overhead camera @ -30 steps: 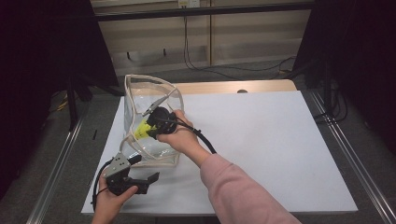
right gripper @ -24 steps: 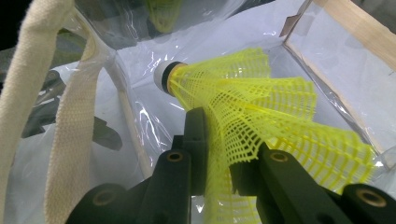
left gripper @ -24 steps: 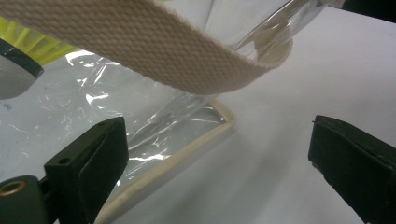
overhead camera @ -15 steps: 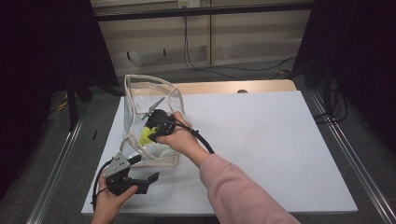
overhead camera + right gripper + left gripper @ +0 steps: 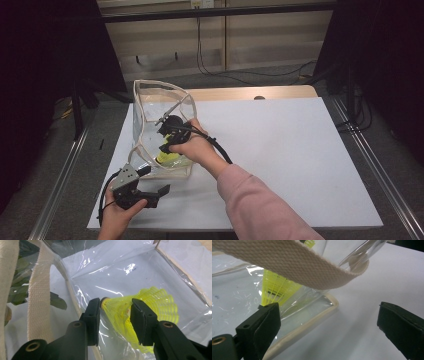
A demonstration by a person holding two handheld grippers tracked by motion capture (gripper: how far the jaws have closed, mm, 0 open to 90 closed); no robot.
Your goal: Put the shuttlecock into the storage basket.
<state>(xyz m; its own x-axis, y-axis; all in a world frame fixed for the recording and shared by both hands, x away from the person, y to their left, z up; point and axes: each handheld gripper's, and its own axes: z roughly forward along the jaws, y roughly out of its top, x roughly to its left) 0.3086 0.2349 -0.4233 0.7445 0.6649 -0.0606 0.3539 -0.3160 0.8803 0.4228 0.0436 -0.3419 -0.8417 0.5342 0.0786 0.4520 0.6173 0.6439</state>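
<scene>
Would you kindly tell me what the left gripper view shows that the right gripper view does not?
Left gripper view: the left tool, jaws wide open by a bottom corner of the clear bag on the white table. Right gripper view: the right tool, whose jaws have just been opening, astride the yellow shuttlecock inside the bag. Both: bag, shuttlecock, woven strap.

Right tongs (image 5: 167, 142) point down, jaws just opening; left tongs (image 5: 155, 191) lie level, jaws wide apart.
</scene>
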